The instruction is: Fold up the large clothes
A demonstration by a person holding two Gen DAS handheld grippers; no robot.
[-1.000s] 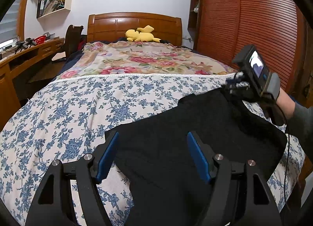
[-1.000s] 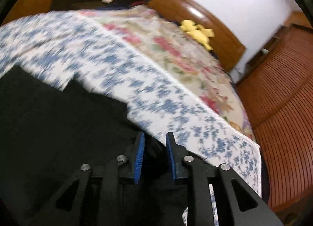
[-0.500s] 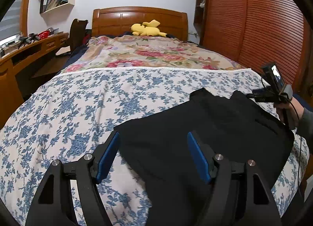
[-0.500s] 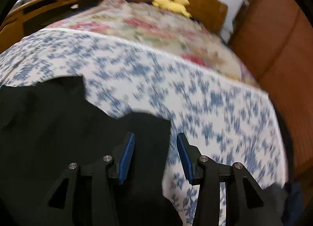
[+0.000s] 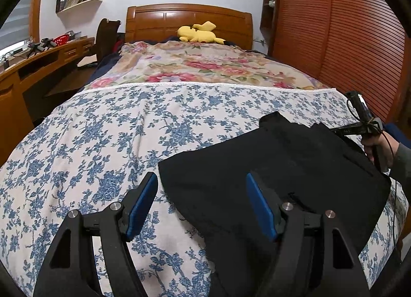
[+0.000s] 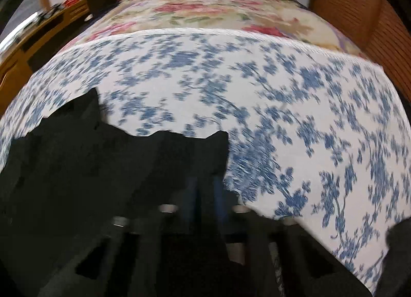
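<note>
A large black garment lies folded on the blue-flowered bedspread, towards the bed's right side. My left gripper is open and empty, hovering over the garment's near left edge. My right gripper shows at the garment's far right edge in the left wrist view, held in a hand. In the right wrist view the picture is blurred; the right gripper sits low over the garment, its fingers close together and dark against the cloth. Whether it holds cloth cannot be told.
A pink-flowered quilt covers the far half of the bed, with a yellow plush toy at the wooden headboard. A wooden desk and chair stand left; a slatted wardrobe stands right.
My right gripper carried the garment's edge down onto the bed, opened half a second ago, and now sits lower at the right edge. The garment lies flatter. The left gripper stayed open.
</note>
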